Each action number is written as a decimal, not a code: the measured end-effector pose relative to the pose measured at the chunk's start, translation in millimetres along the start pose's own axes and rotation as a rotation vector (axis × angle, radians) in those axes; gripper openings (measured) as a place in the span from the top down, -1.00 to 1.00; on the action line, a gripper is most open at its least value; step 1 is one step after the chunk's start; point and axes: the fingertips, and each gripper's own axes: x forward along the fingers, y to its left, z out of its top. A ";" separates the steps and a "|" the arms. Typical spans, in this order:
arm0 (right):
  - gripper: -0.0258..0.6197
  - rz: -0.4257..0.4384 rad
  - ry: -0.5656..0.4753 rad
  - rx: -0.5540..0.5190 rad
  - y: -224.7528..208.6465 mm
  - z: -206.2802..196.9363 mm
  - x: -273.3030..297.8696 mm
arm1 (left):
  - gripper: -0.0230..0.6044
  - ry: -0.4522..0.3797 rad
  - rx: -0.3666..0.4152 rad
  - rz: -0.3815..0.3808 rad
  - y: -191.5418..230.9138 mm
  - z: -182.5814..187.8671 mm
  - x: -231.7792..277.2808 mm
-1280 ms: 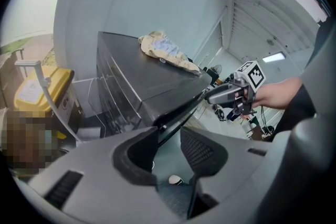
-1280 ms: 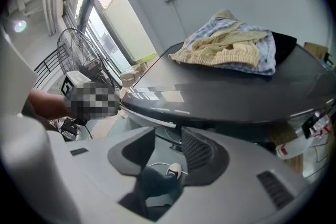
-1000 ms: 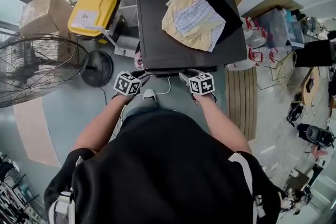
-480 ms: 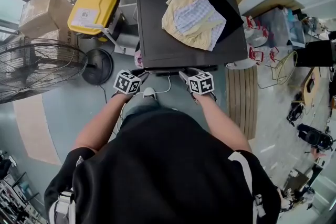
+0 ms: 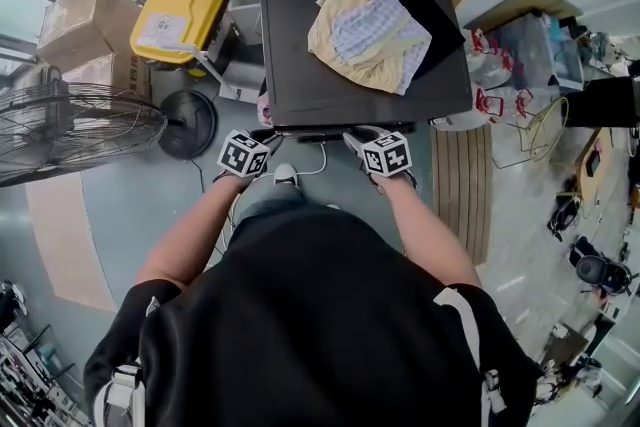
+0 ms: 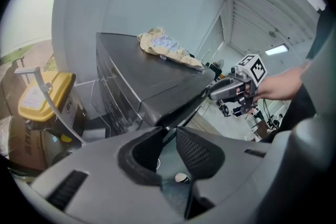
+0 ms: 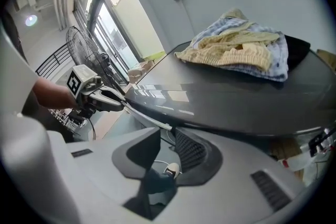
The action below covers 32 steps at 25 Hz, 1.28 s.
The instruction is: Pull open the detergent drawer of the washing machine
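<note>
Washing machine point(image 5: 300, 75): dark, before the person; the detergent drawer cannot be told apart on its top front edge.
Clothes point(image 5: 370, 25): heaped on the machine top.
Yellow bin point(image 5: 180, 20): left of the machine, lid shut.
Left gripper point(image 6: 169, 134), right gripper point(image 7: 168, 136): jaws seen only in the gripper views; the 2 pairs have just been closing, narrowly apart, front edge at their tips.

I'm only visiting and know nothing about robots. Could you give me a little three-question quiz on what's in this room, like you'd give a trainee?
1. What lies on top of the washing machine? A) a heap of clothes B) a bucket C) a laptop
2. True or false: in the head view, the yellow box stands to the right of the machine.
3. Fill in: the big round wire cage at the left edge of the head view belongs to a ___.
Key: 1 A. 2 False, it stands to the left. 3 fan.
</note>
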 end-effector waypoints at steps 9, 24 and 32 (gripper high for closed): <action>0.69 0.036 0.022 -0.037 2.1 -3.3 -2.1 | 0.67 0.001 0.005 -0.018 -1.8 -3.2 -2.2; 0.71 0.091 0.065 -0.068 17.5 -37.6 -17.7 | 0.68 0.017 -0.012 -0.021 -32.5 -30.0 -8.7; 0.71 0.110 0.071 -0.063 29.3 -62.8 -28.5 | 0.68 0.016 -0.034 -0.023 -53.3 -50.5 -13.4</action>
